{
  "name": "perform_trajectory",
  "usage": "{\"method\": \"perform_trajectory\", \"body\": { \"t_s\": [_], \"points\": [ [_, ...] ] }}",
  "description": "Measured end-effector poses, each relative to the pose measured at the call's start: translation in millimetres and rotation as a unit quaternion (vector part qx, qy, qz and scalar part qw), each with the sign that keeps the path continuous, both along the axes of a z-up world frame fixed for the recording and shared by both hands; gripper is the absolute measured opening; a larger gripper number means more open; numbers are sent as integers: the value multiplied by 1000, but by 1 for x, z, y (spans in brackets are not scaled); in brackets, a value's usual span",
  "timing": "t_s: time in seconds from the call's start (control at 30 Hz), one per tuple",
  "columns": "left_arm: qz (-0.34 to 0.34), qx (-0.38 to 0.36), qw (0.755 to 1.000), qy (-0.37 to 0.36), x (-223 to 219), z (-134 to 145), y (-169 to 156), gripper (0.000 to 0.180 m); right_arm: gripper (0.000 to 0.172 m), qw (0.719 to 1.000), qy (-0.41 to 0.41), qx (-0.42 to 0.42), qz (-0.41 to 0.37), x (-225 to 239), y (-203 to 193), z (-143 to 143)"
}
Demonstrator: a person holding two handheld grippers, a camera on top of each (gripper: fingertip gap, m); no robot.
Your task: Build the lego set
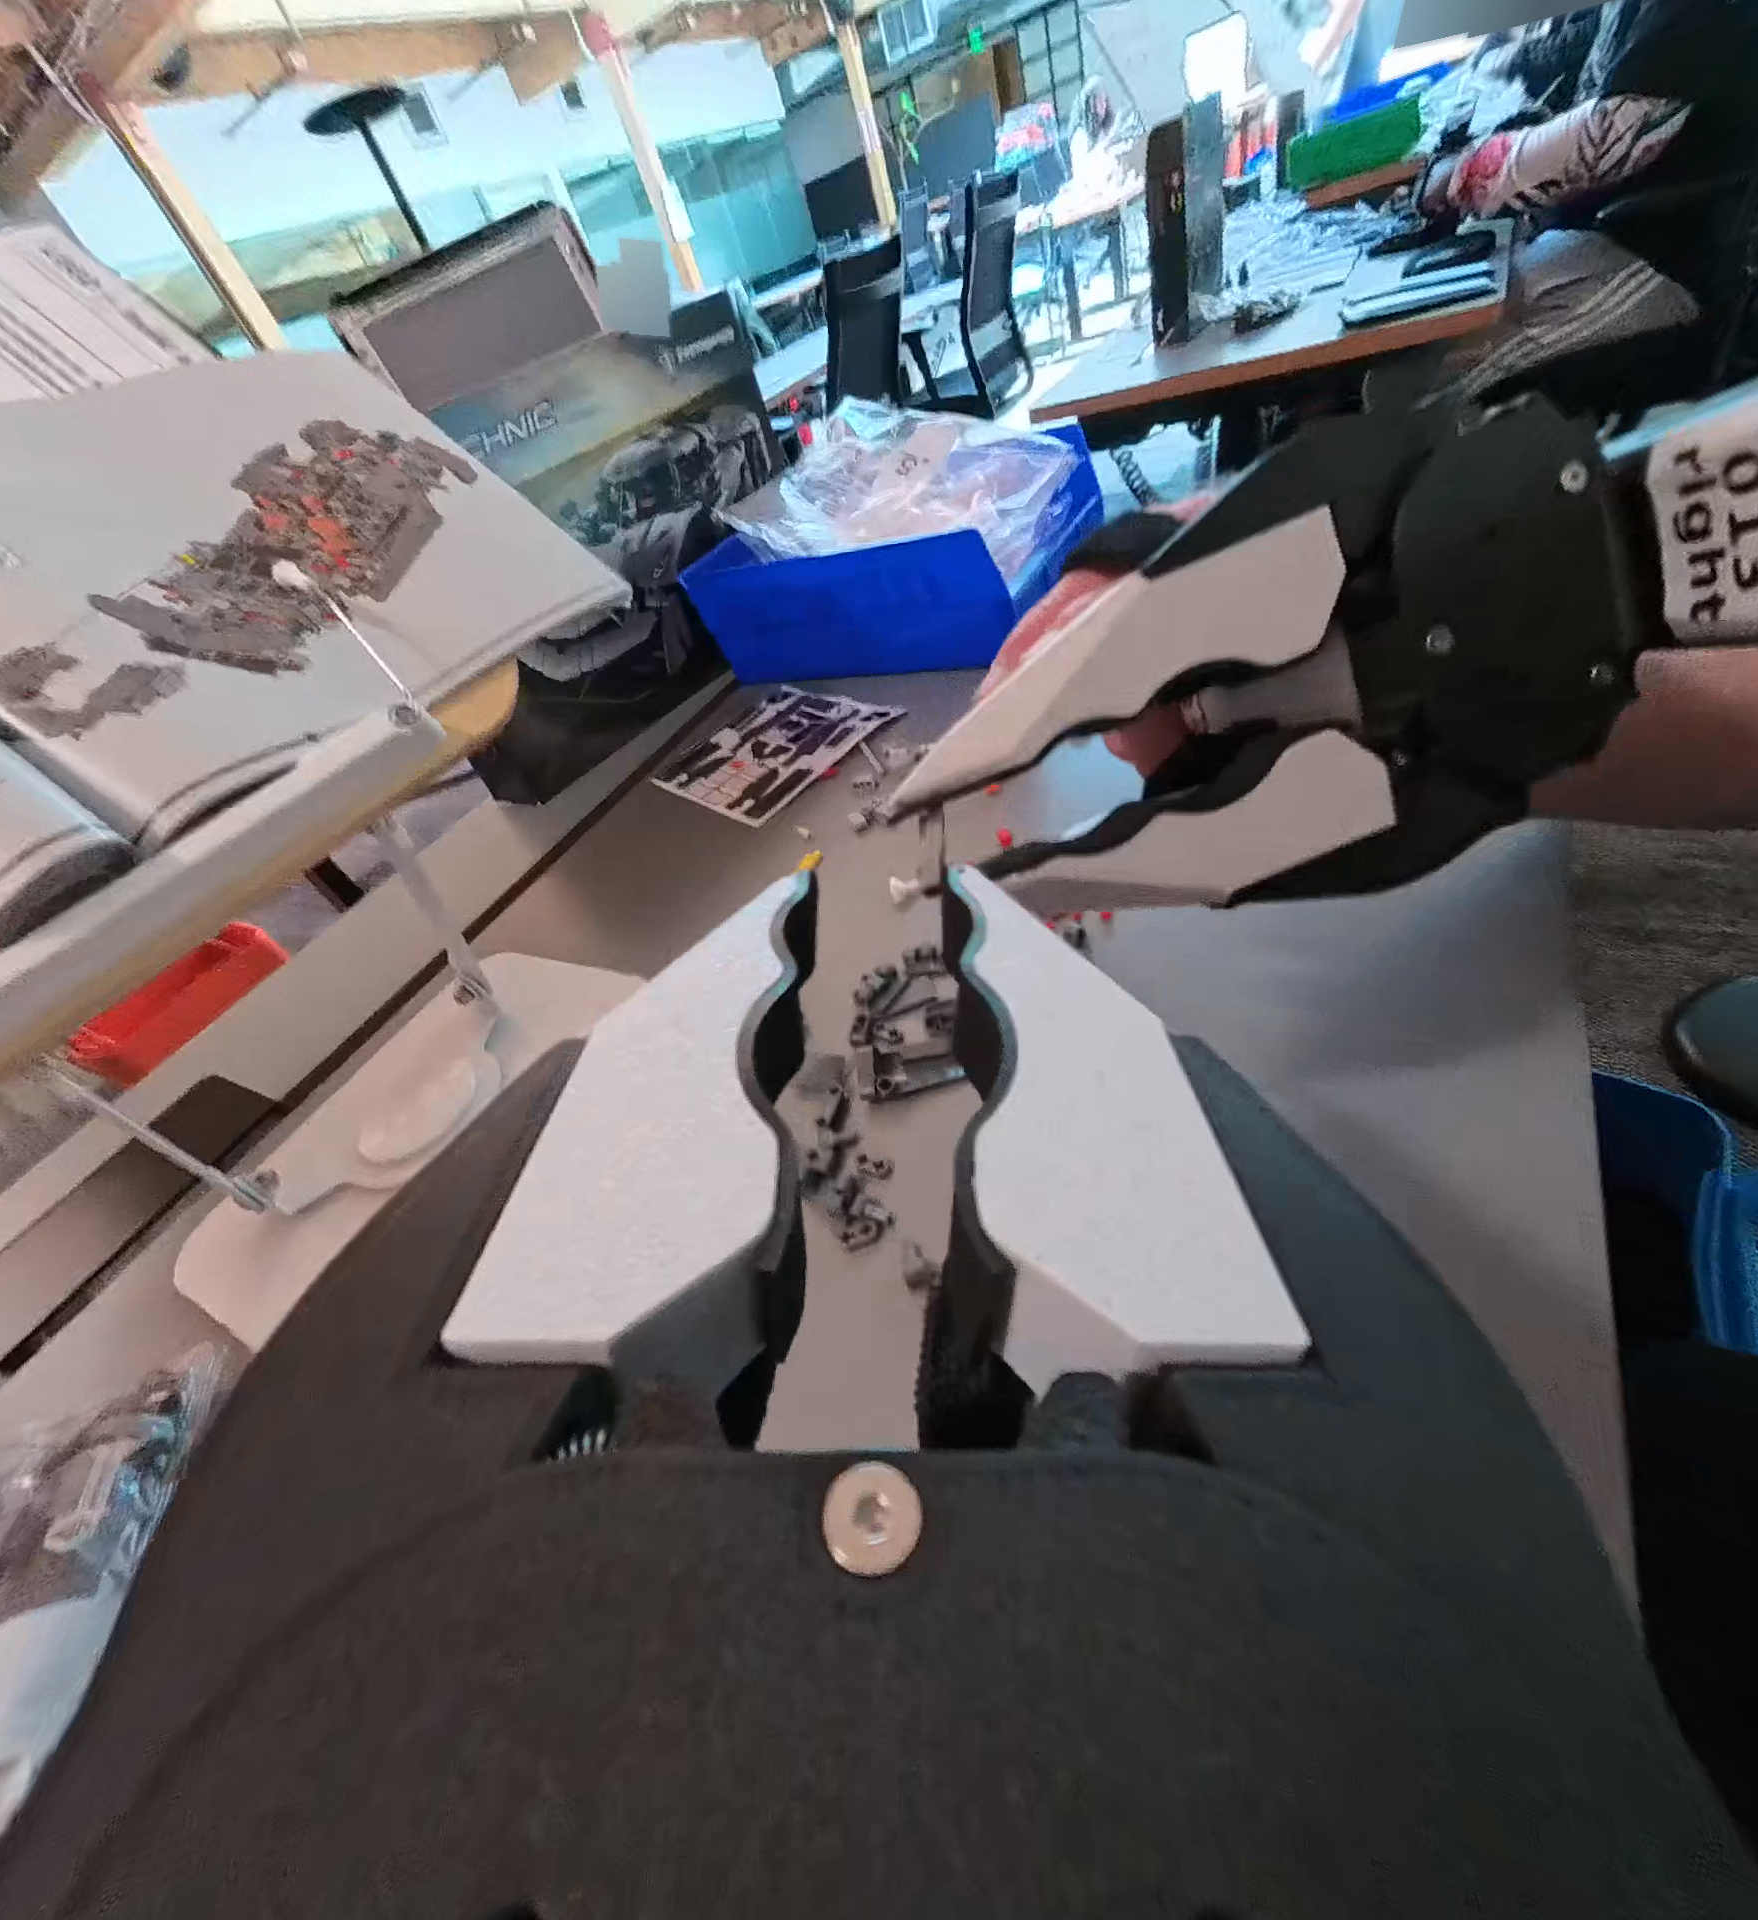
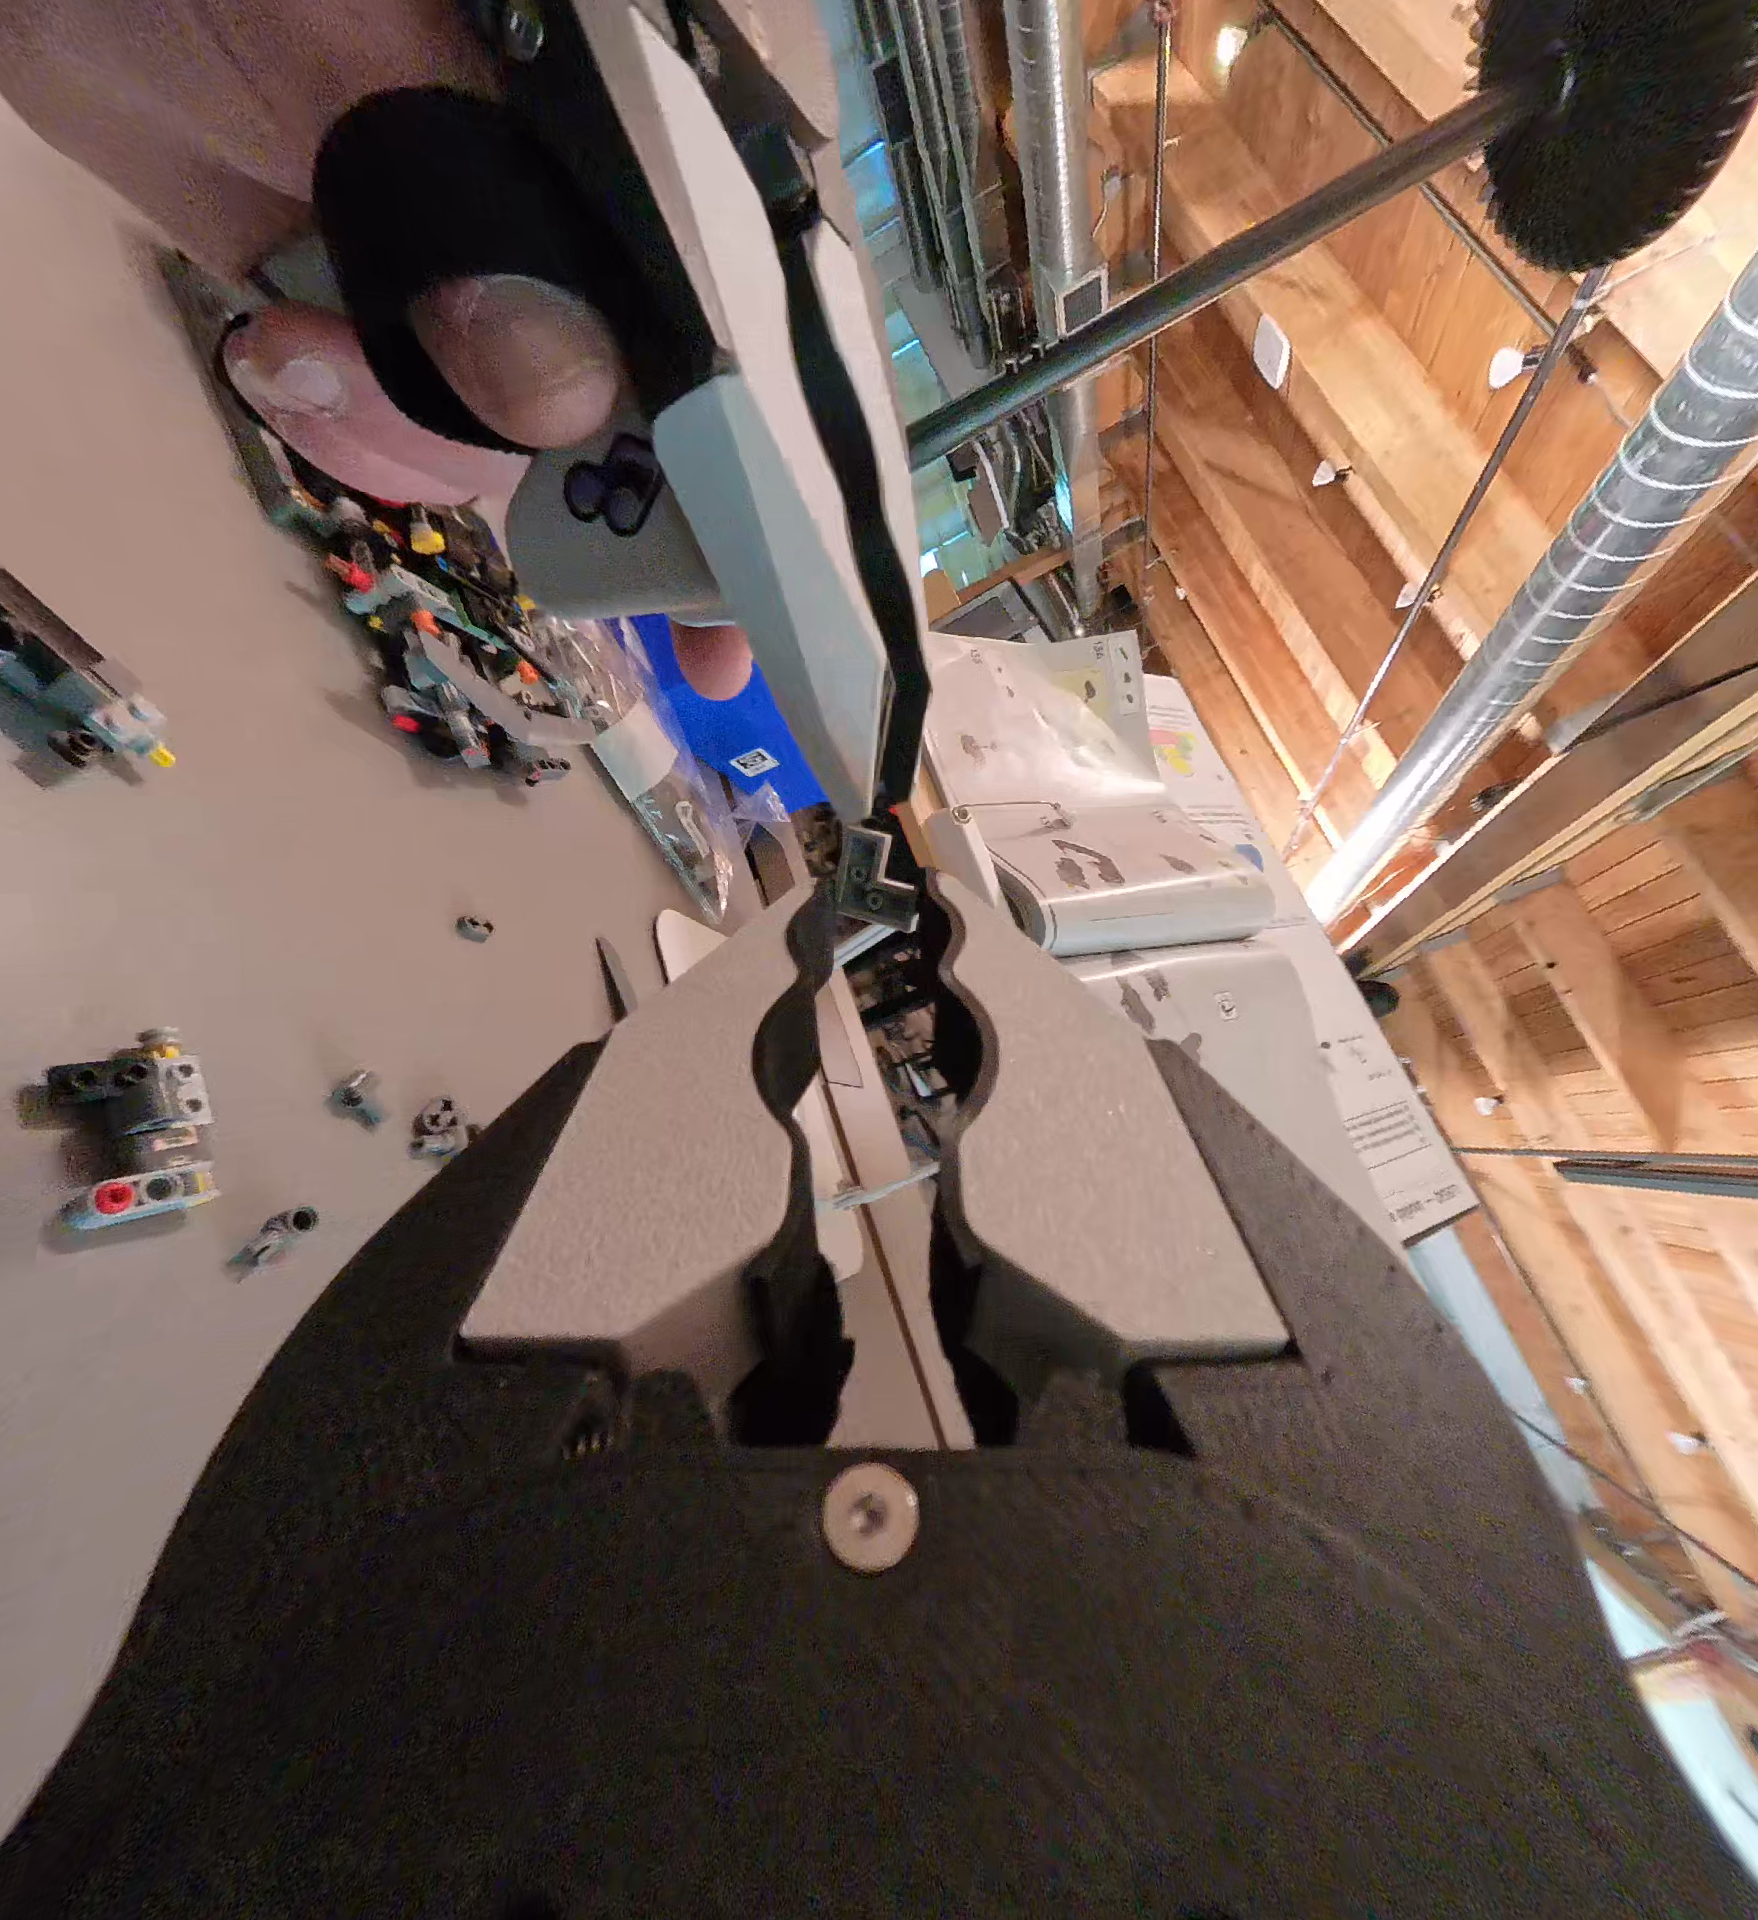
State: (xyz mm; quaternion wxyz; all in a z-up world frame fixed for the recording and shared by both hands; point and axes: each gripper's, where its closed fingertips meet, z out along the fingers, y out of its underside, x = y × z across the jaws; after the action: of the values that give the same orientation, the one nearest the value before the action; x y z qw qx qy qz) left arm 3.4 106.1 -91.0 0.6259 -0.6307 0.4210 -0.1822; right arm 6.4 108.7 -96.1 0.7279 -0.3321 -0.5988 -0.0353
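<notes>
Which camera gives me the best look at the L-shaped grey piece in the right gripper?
The right wrist view: the L-shaped grey piece faces it broadside at the right gripper tips. The left wrist view shows only a thin edge.

bright daylight pours from the windows (image 1: 355, 197) behind, washing out the far room, while soft shadows lie on the grey table (image 2: 231, 883), motion blur smears the open booklet (image 1: 179, 582), and wide-angle distortion bends every edge.

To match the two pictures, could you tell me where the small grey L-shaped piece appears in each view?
Left wrist view: the grey L-shaped piece shows edge-on, pinched at the right gripper tips, just above centre.
Right wrist view: centre, between the fingertips.
Shared landmark: the open instruction booklet.
</notes>
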Motion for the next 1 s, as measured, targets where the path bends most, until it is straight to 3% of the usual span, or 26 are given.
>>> {"method": "perform_trajectory", "body": {
  "t_s": [0.07, 0.33, 0.5, 0.77, 0.9, 1.0],
  "points": [
    [-14, -9, 1000, 3, 3, -1, 4, 24, 13, 1000, -8, 24, -11, -3, 3, 0],
    [-30, 1, 999, 24, 8, -12, 19, 5, 13, 998, -5, 55, -37, -2, 20, 2],
    [-30, 15, 999, -3, 8, -7, 22, 12, 13, 996, -19, 71, -43, -3, 23, 0],
    [-34, 37, 999, 14, 10, -8, 26, 2, 14, 996, -26, 71, -51, -4, 30, -4],
    [-2, 117, 991, 59, 2, 1, 34, 1, 30, 999, -2, 5, -44, 4, 35, -1],
    [53, 249, 953, 164, -6, 8, 40, 1, 19, 982, 68, -178, 12, 12, 40, 4]
  ]
}}
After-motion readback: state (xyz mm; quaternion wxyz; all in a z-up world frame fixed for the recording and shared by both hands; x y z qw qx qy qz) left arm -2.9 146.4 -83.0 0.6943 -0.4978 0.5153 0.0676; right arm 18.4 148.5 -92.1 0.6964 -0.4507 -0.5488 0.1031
